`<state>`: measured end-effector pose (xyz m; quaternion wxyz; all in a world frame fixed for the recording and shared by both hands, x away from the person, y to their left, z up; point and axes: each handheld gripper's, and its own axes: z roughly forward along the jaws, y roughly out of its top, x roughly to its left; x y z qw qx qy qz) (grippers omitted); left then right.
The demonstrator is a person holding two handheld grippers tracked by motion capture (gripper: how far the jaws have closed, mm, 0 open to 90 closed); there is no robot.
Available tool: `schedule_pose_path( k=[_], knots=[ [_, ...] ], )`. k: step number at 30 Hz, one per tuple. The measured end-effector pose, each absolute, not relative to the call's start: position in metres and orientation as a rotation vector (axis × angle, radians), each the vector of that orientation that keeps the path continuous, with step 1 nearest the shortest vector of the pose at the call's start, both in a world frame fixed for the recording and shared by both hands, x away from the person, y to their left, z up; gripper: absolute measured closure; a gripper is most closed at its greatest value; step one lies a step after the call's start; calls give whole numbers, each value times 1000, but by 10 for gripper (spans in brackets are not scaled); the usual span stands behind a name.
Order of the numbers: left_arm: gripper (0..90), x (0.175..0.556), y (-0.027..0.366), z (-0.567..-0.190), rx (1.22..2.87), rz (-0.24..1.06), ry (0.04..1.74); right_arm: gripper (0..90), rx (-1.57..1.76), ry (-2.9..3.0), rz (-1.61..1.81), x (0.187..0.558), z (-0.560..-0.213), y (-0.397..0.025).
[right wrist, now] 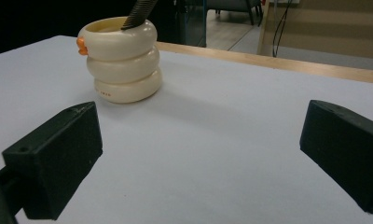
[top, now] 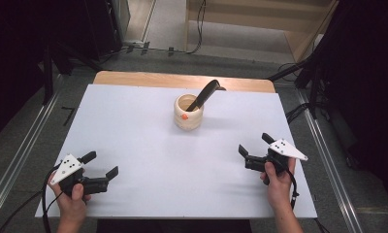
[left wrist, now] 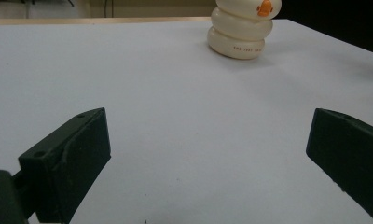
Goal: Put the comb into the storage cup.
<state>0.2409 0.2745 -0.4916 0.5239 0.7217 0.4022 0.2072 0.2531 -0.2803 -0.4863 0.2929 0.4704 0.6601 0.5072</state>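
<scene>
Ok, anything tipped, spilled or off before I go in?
Nothing stands out. The cream ringed holder stands upright mid-table, a black comb leaning inside it. Both grippers rest apart with jaws open.

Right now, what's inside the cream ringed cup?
A black comb stands in the cream ringed cup, leaning up and out over its rim. Its lower end and the cup's bottom are hidden by the wall.

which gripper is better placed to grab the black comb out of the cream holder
Likely the right gripper: the comb leans toward its side of the holder, and it sits nearer than the left gripper. Both are open.
</scene>
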Motion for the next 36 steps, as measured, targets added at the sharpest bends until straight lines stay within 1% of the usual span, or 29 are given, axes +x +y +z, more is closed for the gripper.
schedule_pose_path(
  k=[17, 36],
  knots=[
    [0, 241, 274, -491, 1731, 503, 964, 0, 1294, 1731, 1329, 227, -495, -315],
    [0, 241, 274, -491, 1734, 504, 963, 0, 1293, 1734, 1401, 198, -511, -344]
  ],
)
